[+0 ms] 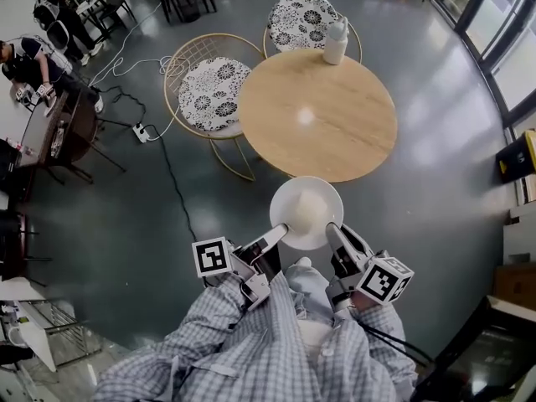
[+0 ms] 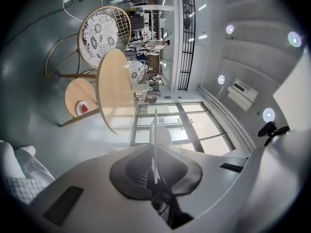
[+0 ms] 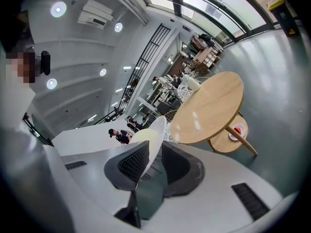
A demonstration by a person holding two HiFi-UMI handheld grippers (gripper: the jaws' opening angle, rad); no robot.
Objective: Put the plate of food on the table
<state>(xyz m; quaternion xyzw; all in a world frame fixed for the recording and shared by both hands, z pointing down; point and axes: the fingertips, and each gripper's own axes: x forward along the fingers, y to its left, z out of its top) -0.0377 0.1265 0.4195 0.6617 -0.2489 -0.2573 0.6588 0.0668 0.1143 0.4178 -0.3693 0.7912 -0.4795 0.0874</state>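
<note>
Two round wire-framed chairs with black-and-white flowered cushions stand on the glossy grey floor point(image 1: 109, 216): the nearer chair point(image 1: 213, 93) at 11 o'clock, the farther chair point(image 1: 306, 19) at 12 o'clock. A white plastic bottle point(image 1: 336, 42) stands upright just beside the farther chair. A white power strip point(image 1: 141, 131) lies at 10 o'clock, near a white cable point(image 1: 134, 59) and a black cable point(image 1: 174, 182). A dark desk point(image 1: 54, 132) stands at 9 o'clock, and a yellow-and-black box point(image 1: 519, 157) at 3 o'clock.

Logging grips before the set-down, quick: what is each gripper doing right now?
Left gripper: shut on the rim of the plate.
Right gripper: shut on the same plate's opposite rim.
</note>
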